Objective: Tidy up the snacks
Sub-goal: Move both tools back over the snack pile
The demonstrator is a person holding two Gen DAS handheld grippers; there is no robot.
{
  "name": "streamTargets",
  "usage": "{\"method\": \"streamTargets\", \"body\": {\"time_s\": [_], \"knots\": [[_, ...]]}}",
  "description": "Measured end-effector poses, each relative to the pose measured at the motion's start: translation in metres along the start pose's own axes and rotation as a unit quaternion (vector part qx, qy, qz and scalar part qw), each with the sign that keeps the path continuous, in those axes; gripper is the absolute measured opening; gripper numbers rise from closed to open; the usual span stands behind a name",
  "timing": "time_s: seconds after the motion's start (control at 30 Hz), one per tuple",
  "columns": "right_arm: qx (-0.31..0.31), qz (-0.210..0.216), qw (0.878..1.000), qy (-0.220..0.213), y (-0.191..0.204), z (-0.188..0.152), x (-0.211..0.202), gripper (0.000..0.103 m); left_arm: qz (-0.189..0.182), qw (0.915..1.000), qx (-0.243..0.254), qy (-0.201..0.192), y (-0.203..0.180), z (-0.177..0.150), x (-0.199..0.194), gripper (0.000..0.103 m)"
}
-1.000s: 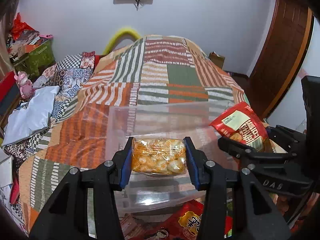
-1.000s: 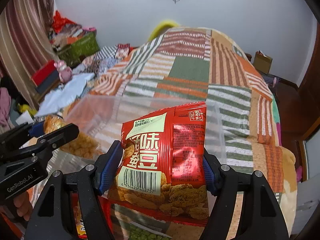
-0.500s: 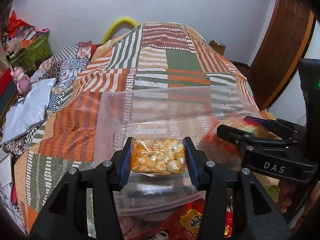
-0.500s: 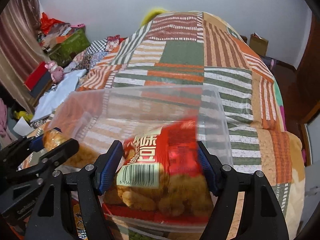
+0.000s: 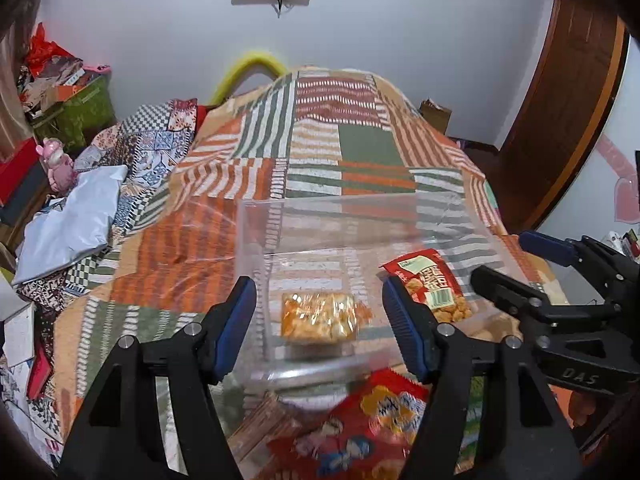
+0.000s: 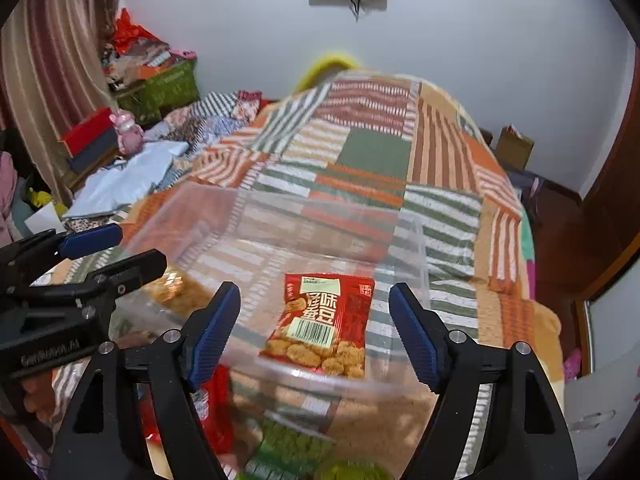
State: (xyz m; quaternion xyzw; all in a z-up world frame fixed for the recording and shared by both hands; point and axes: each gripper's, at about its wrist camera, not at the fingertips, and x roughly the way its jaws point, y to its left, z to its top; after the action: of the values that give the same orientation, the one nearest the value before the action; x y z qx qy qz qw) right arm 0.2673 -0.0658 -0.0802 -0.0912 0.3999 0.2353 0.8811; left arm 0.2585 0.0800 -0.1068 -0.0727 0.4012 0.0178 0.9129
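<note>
A clear plastic bin [image 5: 360, 204] [image 6: 416, 256] stands on the patchwork bedspread. Inside it lies an orange snack pack [image 5: 318, 316] [image 6: 176, 292] on the left and a red snack bag [image 5: 434, 286] [image 6: 322, 320] on the right. My left gripper [image 5: 318, 320] hovers above the near rim, its jaws opening, the orange pack loose on the floor of the bin below them. My right gripper [image 6: 314, 328] is likewise opening, with the red bag lying free beneath. Each gripper shows at the edge of the other's view.
More snack bags, red [image 5: 360, 432] [image 6: 208, 408] and green [image 6: 296, 444], lie in front of the bin near me. Crumpled bedding and a grey bag [image 5: 72, 216] sit left. Boxes and a pink toy [image 6: 126, 128] crowd the left wall. A wooden door [image 5: 560, 120] stands right.
Both grippers lowered their packs into the bin, then opened and let go. The orange pack and the red bag now lie on the bin floor, and both grippers have pulled back a little.
</note>
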Motion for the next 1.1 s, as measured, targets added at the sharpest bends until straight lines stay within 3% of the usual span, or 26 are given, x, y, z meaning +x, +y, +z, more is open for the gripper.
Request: {"method": "streamTargets", "body": {"time_s": [0.23,0.43,0.83,1.1], "knots": [[-0.009,-0.010,0.998,-0.055,0.008,-0.012,-0.054,0.083,0.010,0.9997,0.005,-0.023,0.005,-0.018,-0.050,0.075],[-0.008,-0.018,0.997,-0.070,0.011,-0.037,-0.080,0.084,0.017,0.9995,0.008,-0.024,0.007,-0.048,-0.080,0.077],[0.011,-0.024,0.999,-0.020,0.013,-0.112,-0.083,0.084,0.007,0.9997,0.007,0.020,-0.009,-0.126,-0.099,0.078],[0.031,-0.039,0.999,0.012,0.006,-0.158,-0.081,0.084,-0.003,0.9988,0.010,0.047,-0.026,-0.160,-0.099,0.078]]}}
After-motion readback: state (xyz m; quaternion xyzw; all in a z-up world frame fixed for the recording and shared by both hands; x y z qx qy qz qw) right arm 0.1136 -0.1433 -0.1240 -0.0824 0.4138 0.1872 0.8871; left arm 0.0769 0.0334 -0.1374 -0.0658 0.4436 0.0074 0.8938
